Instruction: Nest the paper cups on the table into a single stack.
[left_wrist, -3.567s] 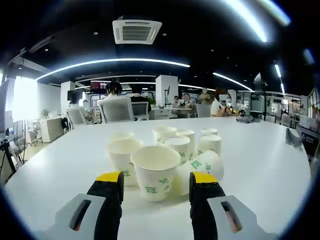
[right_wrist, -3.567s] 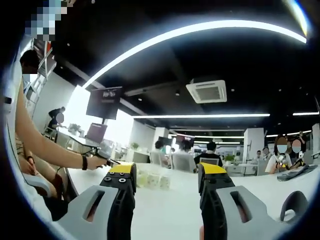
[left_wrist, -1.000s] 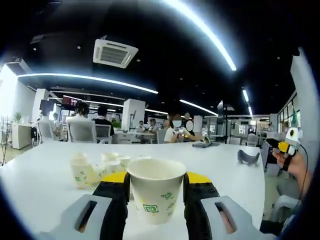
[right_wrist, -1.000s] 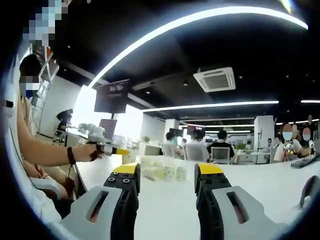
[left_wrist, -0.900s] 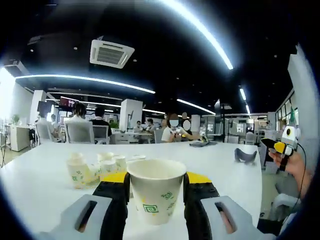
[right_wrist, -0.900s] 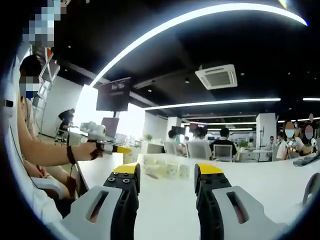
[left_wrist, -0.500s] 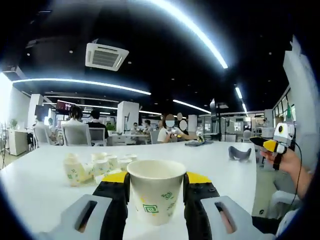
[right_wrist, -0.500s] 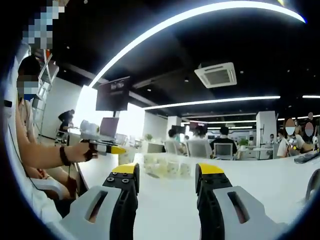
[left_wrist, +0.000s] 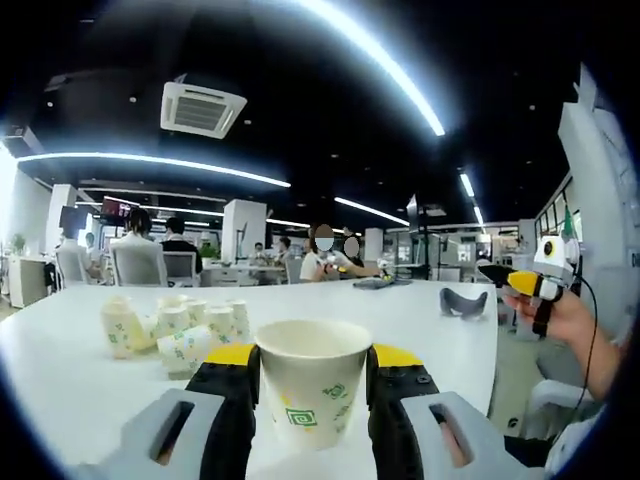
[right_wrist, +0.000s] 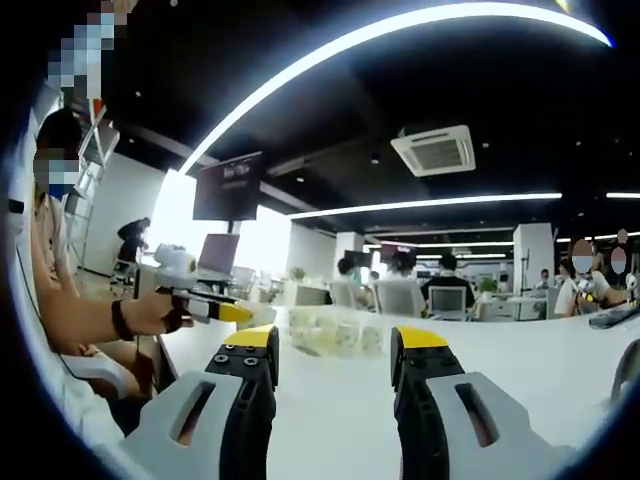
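— Paper cups (left_wrist: 175, 325) first: where are they in the left gripper view?
— At the left, clustered on the white table (left_wrist: 420, 310). Several stand upright and touch one another; at least one at the front of the group lies tipped on its side. I cannot see into any of them from this low angle.
— And in the middle?
— One held cup (left_wrist: 311, 380), white with green marks, stands upright between the jaws of the left gripper (left_wrist: 313, 372). Both yellow-tipped jaws press its sides, closed down to the width of the cup. Its mouth faces up; its inside is hidden below the rim.
— Further right?
— A dark curved object (left_wrist: 464, 299) rests on the table well apart from the cups, and at the edge a hand (left_wrist: 560, 315) holds the other gripper.
— The right gripper view, same order?
— At the left, a person's hand (right_wrist: 150, 312) holds a yellow-tipped gripper. Beyond, the cup cluster (right_wrist: 325, 333) sits pale and blurred on the table, seen between the jaws of the right gripper (right_wrist: 332, 360), which stand wide apart with nothing between them.
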